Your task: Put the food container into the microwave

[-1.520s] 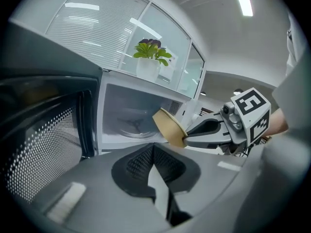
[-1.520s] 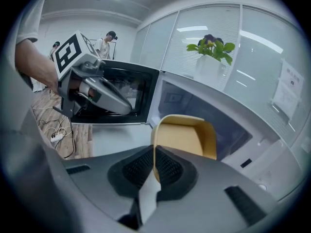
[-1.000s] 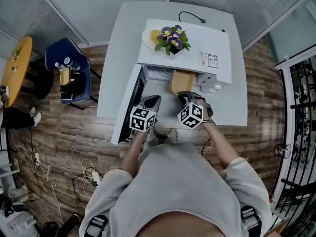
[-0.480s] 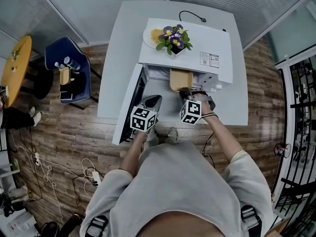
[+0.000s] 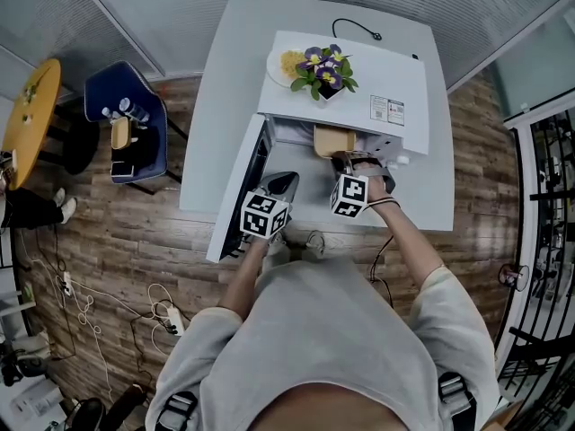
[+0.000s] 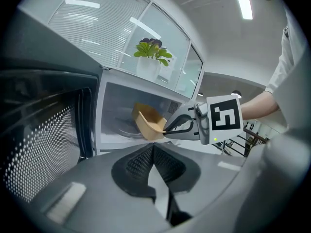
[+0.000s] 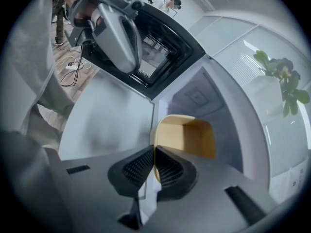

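Observation:
A tan open food container (image 5: 332,139) hangs at the mouth of the white microwave (image 5: 395,83), partly inside the cavity. My right gripper (image 5: 351,162) is shut on its near rim. In the right gripper view the container (image 7: 188,136) fills the space just past the closed jaws (image 7: 154,160). The left gripper view shows the container (image 6: 148,122) tilted, held by the right gripper (image 6: 169,128) in front of the cavity (image 6: 114,113). My left gripper (image 5: 279,186) is shut and holds nothing, hanging low beside the open door (image 5: 241,187).
The microwave door (image 6: 43,130) swings out to the left. A potted plant (image 5: 323,68) and a pale plate (image 5: 284,63) stand on top of the microwave. The microwave stands on a white table (image 5: 220,106). A blue chair (image 5: 126,128) stands at the left.
My right gripper has carried the container forward, from in front of the microwave into its opening. The left gripper has stayed by the door.

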Demonstrator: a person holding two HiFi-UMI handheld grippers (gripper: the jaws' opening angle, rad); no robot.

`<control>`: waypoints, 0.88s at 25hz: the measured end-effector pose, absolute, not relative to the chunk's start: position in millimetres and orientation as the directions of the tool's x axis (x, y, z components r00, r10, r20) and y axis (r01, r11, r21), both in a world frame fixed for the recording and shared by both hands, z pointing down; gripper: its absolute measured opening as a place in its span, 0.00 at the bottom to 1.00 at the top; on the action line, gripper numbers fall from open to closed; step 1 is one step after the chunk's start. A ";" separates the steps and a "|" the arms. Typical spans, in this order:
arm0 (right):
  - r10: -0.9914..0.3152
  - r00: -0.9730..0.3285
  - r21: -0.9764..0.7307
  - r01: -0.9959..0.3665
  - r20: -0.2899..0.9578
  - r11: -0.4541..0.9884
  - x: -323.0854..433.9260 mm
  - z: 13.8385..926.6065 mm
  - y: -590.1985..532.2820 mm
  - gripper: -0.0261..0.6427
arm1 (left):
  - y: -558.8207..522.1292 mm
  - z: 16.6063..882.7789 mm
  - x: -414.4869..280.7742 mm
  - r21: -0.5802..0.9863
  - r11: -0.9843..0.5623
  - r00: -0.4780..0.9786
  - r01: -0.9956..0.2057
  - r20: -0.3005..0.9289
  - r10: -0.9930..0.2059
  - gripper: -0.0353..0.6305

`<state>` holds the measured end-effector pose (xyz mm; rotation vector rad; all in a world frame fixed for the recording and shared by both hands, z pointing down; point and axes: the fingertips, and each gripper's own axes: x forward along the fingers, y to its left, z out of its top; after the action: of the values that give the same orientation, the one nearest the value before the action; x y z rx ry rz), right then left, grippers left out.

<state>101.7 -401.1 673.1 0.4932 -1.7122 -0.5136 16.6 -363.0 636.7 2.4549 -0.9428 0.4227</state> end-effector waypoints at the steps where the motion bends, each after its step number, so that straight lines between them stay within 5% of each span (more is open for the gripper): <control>1: -0.583 -0.189 0.585 -0.054 0.790 0.810 101.9 673.0 -404.0 0.07 | -363.1 636.8 15.8 0.319 -0.650 0.715 -0.690 0.439 -0.544 0.07; 22: -0.614 -0.156 0.611 -0.075 0.774 0.788 94.9 688.9 -466.0 0.07 | -366.1 639.1 8.9 0.329 -0.635 0.707 -0.699 0.452 -0.545 0.07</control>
<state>94.9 -466.0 688.9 0.5483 -1.6819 -0.5156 8.9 -366.1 639.1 2.4291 -0.9526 0.4284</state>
